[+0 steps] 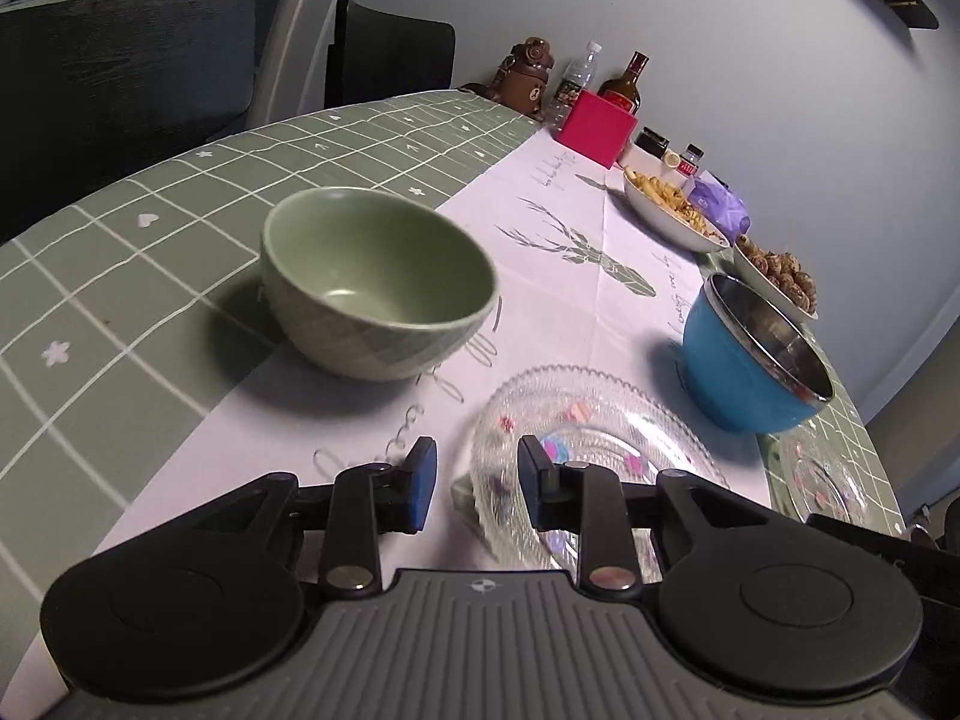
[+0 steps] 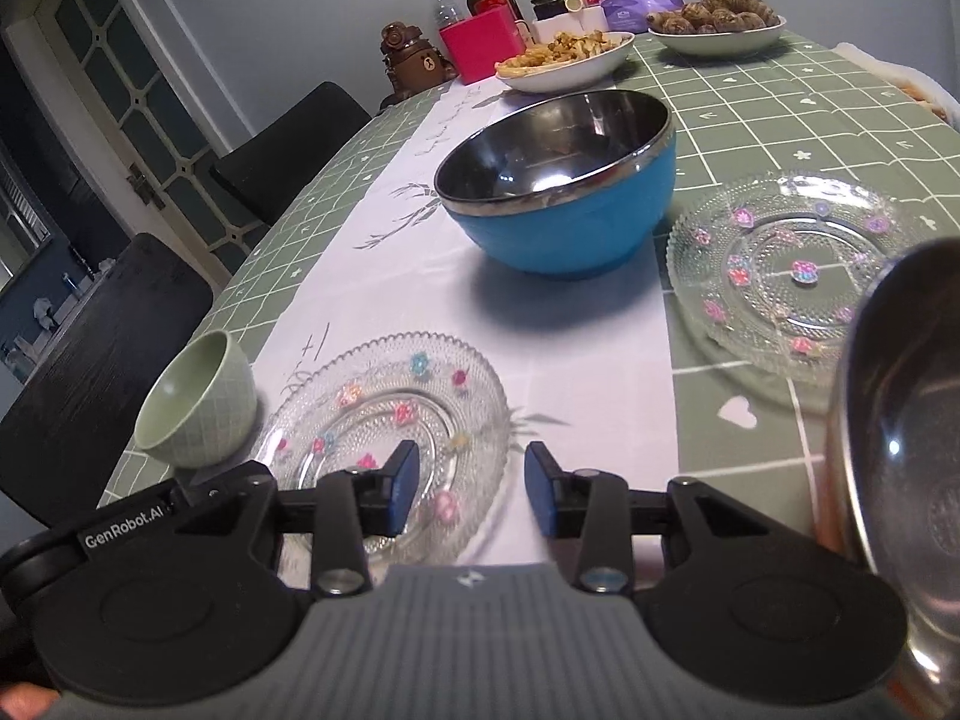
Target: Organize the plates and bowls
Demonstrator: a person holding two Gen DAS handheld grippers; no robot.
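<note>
From your left wrist camera, the left gripper (image 1: 474,483) hangs low over the table with its jaws parted and nothing clamped; the near rim of a clear glass plate (image 1: 594,420) shows in the gap between the pads, but neither pad presses on it. The green bowl (image 1: 378,282) stands upright beyond and to the left, straddling the edge of the white runner (image 1: 576,312) and the green checked cloth (image 1: 150,228). The blue bowl (image 1: 750,354) stands upright to the right, well apart from the green one, and a second glass plate (image 1: 822,474) peeks in at the right edge.

From your right wrist camera, the right gripper (image 2: 471,489) is likewise parted and empty, poised over the near edge of the same flowered glass plate (image 2: 384,420). The green bowl (image 2: 198,402) sits just beside that plate on the left, the blue bowl (image 2: 558,186) farther back on the runner, and the second glass plate (image 2: 786,276) lies flat on the right. A shiny metal bowl (image 2: 900,420) looms at the right edge, tilted.

Judging by this, little is organized yet: the two plates lie apart, unstacked, and the bowls are scattered singly. You still have to gather like with like.
</note>
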